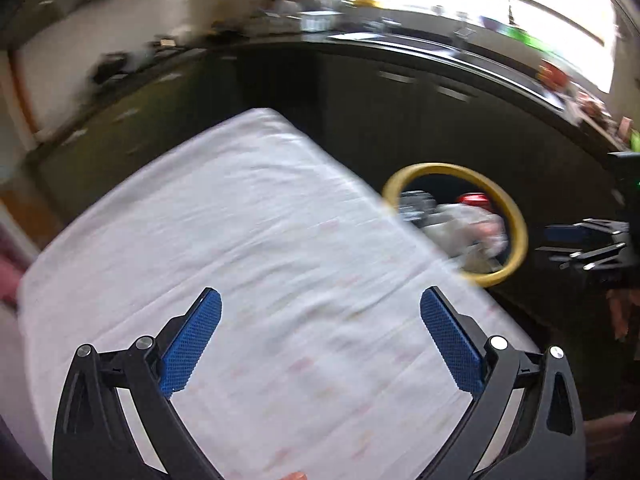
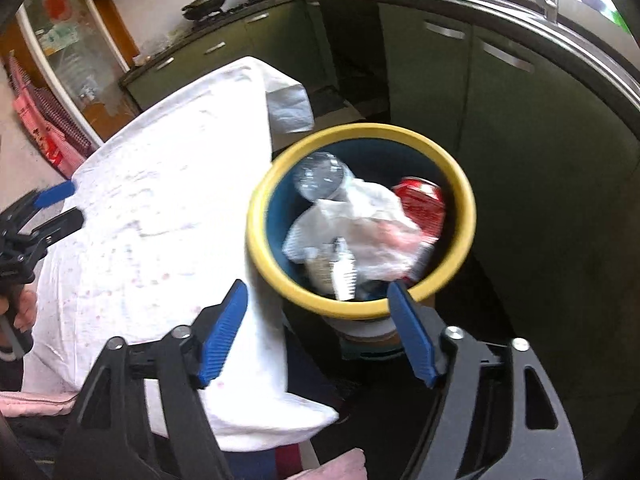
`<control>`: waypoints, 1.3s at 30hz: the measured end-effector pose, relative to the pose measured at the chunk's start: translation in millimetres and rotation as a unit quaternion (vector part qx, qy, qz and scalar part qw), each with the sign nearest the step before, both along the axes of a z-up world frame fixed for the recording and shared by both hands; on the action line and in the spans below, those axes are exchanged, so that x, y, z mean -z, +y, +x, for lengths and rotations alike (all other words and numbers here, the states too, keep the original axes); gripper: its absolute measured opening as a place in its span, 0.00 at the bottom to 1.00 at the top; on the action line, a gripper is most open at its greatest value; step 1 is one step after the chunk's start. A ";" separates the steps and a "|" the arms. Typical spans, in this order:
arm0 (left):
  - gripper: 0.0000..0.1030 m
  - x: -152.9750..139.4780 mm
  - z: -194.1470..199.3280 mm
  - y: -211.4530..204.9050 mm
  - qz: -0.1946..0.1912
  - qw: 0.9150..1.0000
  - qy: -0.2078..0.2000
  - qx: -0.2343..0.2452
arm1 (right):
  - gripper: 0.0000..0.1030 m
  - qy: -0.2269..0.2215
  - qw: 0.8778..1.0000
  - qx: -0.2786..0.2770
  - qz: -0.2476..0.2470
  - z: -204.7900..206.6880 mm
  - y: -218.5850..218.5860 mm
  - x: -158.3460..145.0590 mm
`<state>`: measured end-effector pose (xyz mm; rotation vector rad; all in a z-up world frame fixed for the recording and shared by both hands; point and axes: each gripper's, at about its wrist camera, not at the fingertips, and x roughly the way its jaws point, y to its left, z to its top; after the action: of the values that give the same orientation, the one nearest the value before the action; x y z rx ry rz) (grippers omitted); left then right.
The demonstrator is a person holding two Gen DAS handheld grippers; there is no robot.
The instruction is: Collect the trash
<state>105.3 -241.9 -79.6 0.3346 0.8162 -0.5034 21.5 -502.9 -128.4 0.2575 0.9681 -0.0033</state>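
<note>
Yellow-rimmed bin [image 2: 460, 184] holds red can [image 2: 424, 200], crumpled plastic [image 2: 372, 224], perhaps a bottle [image 2: 320, 176]

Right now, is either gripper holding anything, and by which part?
Nothing is held. The left gripper is open over the white cloth; the right gripper is open above the bin.

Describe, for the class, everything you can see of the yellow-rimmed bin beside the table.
The bin is round, with a thick yellow rim and a dark blue inside, apparently plastic. It stands upright and open-topped below the cloth-covered table's edge, in front of dark cabinets. Inside lie a red can, a clear plastic bottle and crumpled white wrapping. Neither gripper touches it.
</note>
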 end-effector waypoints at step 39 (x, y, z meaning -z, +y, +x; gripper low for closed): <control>0.95 -72.3 -175.2 216.1 -0.085 0.962 -0.130 -0.226 | 0.93 -0.163 0.978 -0.016 -0.127 -98.6 149.7 -94.9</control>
<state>-69.9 -25.8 -7.3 0.0471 0.5645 -0.0950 -77.1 -353.2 -33.5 0.0046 0.6370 -0.0539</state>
